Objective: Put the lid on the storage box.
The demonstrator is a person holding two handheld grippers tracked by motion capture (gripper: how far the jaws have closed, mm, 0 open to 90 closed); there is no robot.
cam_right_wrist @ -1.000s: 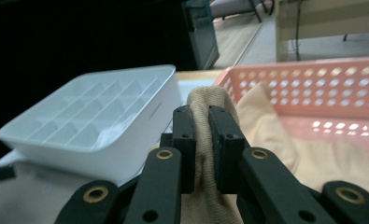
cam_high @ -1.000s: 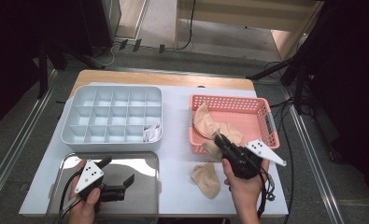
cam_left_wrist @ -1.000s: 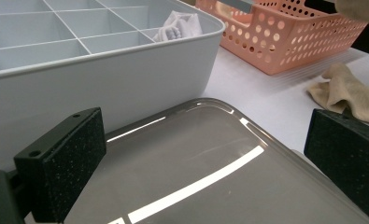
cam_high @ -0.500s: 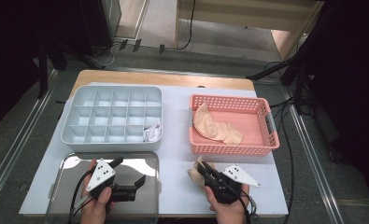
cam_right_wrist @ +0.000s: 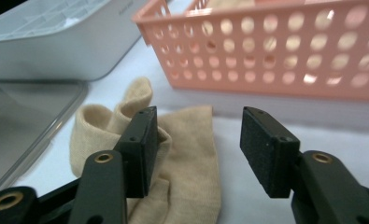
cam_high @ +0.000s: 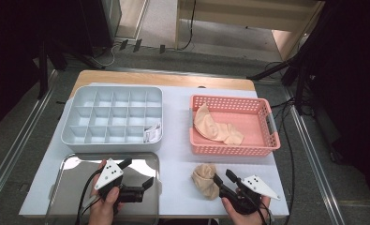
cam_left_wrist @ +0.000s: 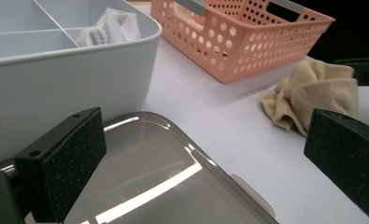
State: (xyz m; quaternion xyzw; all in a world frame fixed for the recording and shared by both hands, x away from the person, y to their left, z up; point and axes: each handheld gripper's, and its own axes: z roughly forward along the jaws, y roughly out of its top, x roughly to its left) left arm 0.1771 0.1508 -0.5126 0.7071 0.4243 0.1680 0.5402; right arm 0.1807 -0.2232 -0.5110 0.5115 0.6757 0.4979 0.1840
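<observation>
1. One beige sock point(cam_high: 205, 180) out of the basket point(cam_high: 229, 151), lying crumpled on the white sheet point(cam_high: 175, 164) just in front of the basket's near wall and beside the tray point(cam_high: 72, 161).
2. Right gripper point(cam_high: 223, 176) low at that sock, jaws about half apart and just opened further. Some cloth lies between and under them, one pad is against a fold, and no pad presses, so nothing is held.
3. Left gripper point(cam_high: 136, 172) over the tray, jaws wide apart, nothing between them.
4. Done so far, by the look of it: a rolled white sock point(cam_high: 152, 133) already in the front right cell of the grey box point(cam_high: 112, 140).
5. Left to do, probably: folding or rolling the beige sock and putting it in a cell. More beige socks point(cam_high: 213, 126) wait in the basket, and the other cells look bare.
6. Surface: a white sheet over a wooden table point(cam_high: 164, 79), with the box at back left, the basket at back right and the shiny metal tray at front left.
7. Room: grey floor point(cam_high: 14, 140) all around, metal rails along both sides, black cables point(cam_high: 290, 154) trailing at the right, dark stands and a pale wooden unit at the back.
</observation>
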